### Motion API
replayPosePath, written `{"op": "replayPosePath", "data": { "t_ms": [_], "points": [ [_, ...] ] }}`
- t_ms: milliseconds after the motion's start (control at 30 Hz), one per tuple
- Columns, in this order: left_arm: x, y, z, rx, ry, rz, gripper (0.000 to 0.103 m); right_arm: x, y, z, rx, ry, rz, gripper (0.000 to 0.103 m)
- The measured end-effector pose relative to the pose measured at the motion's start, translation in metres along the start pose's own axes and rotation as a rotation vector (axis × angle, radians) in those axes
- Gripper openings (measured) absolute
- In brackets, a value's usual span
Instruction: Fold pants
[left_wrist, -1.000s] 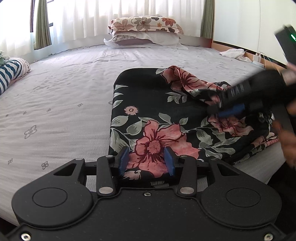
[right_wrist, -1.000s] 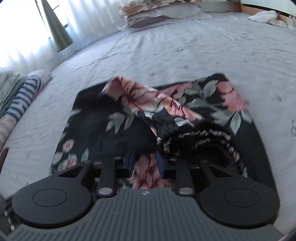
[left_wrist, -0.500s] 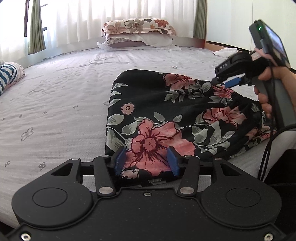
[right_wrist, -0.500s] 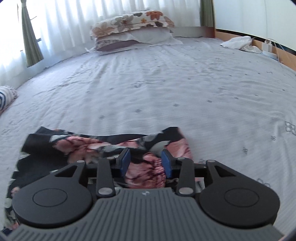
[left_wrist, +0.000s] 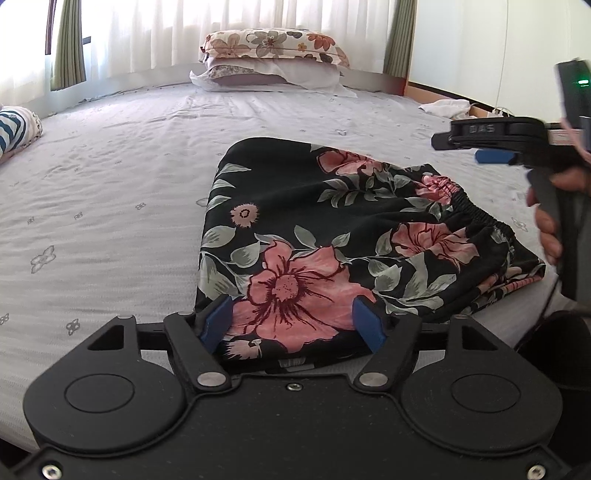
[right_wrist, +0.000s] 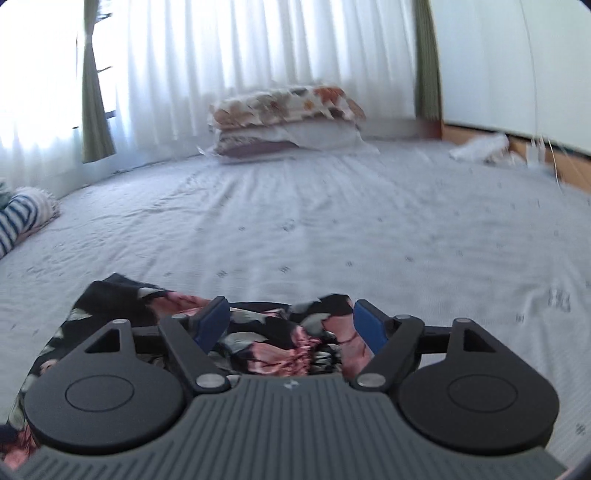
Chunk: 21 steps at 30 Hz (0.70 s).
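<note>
The black floral pants (left_wrist: 332, 229) lie folded in a flat stack on the bed near its front edge, elastic waistband to the right. My left gripper (left_wrist: 293, 323) is open and empty, its blue pads on either side of the near edge of the pants. My right gripper (right_wrist: 291, 321) is open and empty, raised above the pants (right_wrist: 273, 343), which show low in the right wrist view. The right gripper also shows in the left wrist view (left_wrist: 491, 147), held in a hand above the waistband side.
The grey patterned bed sheet (left_wrist: 110, 166) spreads wide on all sides. Stacked pillows (left_wrist: 273, 59) sit at the far end by the curtains. A striped cloth roll (left_wrist: 14, 129) lies at the left. White cloth (left_wrist: 447, 107) and cables lie at the far right edge.
My right gripper let go of the waistband part it had laid onto the stack, opened wide and rose away. My left gripper opened wider and stayed at the near edge.
</note>
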<state>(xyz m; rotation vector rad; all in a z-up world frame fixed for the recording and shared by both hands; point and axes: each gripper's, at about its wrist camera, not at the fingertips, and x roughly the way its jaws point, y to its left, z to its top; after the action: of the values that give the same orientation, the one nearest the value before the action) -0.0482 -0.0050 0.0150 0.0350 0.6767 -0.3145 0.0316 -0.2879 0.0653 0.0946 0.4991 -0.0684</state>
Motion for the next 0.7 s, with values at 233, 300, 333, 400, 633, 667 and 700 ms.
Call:
{"op": "replayPosePath", "data": {
  "t_ms": [233,300,333,400,633,667,700],
  "points": [
    [0.000,-0.005,0.000,0.018,0.015,0.030,0.071,-0.035,0.036,-0.026,-0.075,0.024,0.117,0.087],
    [-0.001,-0.006,-0.001,0.029,0.017,0.036,0.071,-0.040,0.044,-0.038,-0.100,0.041,0.121,0.087],
    [-0.003,-0.006,0.000,0.034,0.012,0.037,0.071,-0.043,0.049,-0.043,-0.114,0.049,0.112,0.087],
    [-0.009,-0.004,0.006,0.051,-0.016,0.035,0.071,-0.048,0.055,-0.053,-0.131,0.067,0.095,0.087],
    [-0.004,0.029,0.075,0.065,-0.076,0.034,0.050,-0.063,0.078,-0.074,-0.127,0.067,0.117,0.087],
    [0.003,0.033,0.088,0.060,-0.062,0.020,0.031,-0.064,0.083,-0.075,-0.129,0.065,0.132,0.086],
    [0.011,0.037,0.099,0.049,-0.051,0.011,0.025,-0.064,0.089,-0.077,-0.131,0.067,0.145,0.085]
  ]
}}
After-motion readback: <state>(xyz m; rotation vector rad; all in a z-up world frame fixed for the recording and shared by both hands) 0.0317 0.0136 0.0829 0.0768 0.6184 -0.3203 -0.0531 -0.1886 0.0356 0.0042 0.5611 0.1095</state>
